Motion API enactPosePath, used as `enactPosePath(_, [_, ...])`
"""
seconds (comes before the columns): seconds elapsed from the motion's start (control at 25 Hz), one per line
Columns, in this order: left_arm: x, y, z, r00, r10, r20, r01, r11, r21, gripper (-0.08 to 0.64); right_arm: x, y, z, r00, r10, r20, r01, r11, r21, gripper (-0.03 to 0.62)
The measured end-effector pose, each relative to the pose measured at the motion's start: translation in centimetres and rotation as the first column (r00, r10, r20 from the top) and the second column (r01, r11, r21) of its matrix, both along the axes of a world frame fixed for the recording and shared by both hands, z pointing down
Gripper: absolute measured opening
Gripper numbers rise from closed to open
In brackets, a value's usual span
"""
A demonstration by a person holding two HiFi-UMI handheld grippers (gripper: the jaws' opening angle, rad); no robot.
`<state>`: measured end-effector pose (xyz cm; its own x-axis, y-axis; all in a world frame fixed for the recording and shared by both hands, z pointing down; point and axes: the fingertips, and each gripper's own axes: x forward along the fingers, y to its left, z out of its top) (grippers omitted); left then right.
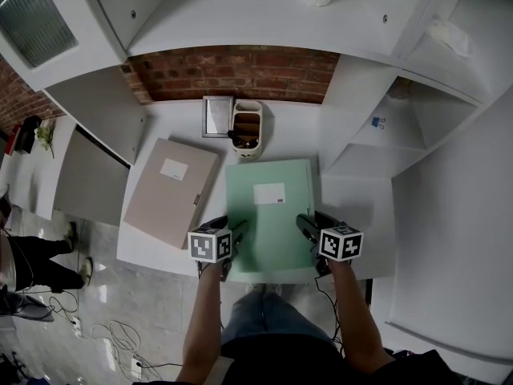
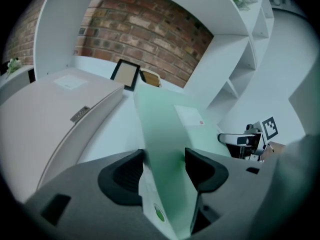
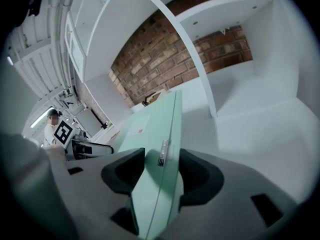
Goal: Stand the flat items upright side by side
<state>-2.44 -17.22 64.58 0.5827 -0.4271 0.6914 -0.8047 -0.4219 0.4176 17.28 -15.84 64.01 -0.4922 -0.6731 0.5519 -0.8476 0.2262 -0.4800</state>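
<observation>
Green folder (image 1: 268, 207) on white desk (image 1: 176, 123) before brick wall (image 1: 240, 70), left claw (image 1: 232, 229) and right claw (image 1: 304, 224) each clamped on its side

The head view looks steeply down from above the person onto the white bench (image 1: 292, 135), facing the brick wall (image 1: 240, 70). Each gripper view sits close behind its own jaws, low over the bench, looking along the green file (image 1: 268, 207) toward that wall. The left gripper view also catches the right gripper (image 2: 227, 139). The right gripper view catches the left gripper (image 3: 102, 147).
</observation>
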Motion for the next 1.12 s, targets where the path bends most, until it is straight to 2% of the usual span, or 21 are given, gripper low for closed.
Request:
enactPosePath(0.12, [0.1, -0.6, -1.8, 1.0, 0.007, 0.003, -0.008, 0.997, 0.08, 0.256, 0.1, -0.4, -2.1, 1.0, -0.004, -0.005, 0.004, 0.993, 0.115, 0.21])
enactPosePath(0.24, [0.1, -1.2, -3.6, 1.0, 0.009, -0.003, -0.009, 0.987, 0.158, 0.256, 0.1, -0.8, -4.3, 1.0, -0.007, -0.017, 0.011, 0.974, 0.226, 0.205])
enactPosePath(0.36, [-0.1, -1.8, -5.3, 1.0, 0.012, -0.012, -0.009, 0.97, 0.245, 0.255, -0.1, -1.1, -6.3, 1.0, -0.012, -0.028, 0.021, 0.943, 0.331, 0.199])
enactPosePath(0.52, [-0.3, -2.5, -7.4, 1.0, 0.012, -0.02, -0.005, 0.935, 0.354, 0.253, -0.2, -1.4, -8.6, 0.999, -0.004, -0.054, 0.029, 0.887, 0.461, 0.198])
enactPosePath(0.84, [-0.2, -4.6, -10.3, 1.0, 0.014, -0.023, 0.002, 0.822, 0.569, 0.252, -0.3, -2.2, -10.8, 0.991, 0.083, -0.109, 0.008, 0.761, 0.649, 0.198])
enactPosePath(0.96, [-0.4, -5.4, -10.6, 1.0, 0.005, -0.024, 0.012, 0.768, 0.64, 0.252, -0.5, -2.7, -10.9, 0.982, 0.125, -0.138, 0.007, 0.717, 0.697, 0.198])
enactPosePath(1.12, [-0.3, -4.9, -11.0, 1.0, 0.003, -0.024, 0.015, 0.686, 0.727, 0.25, -0.5, -2.3, -10.2, 0.978, 0.158, -0.134, -0.014, 0.697, 0.717, 0.197])
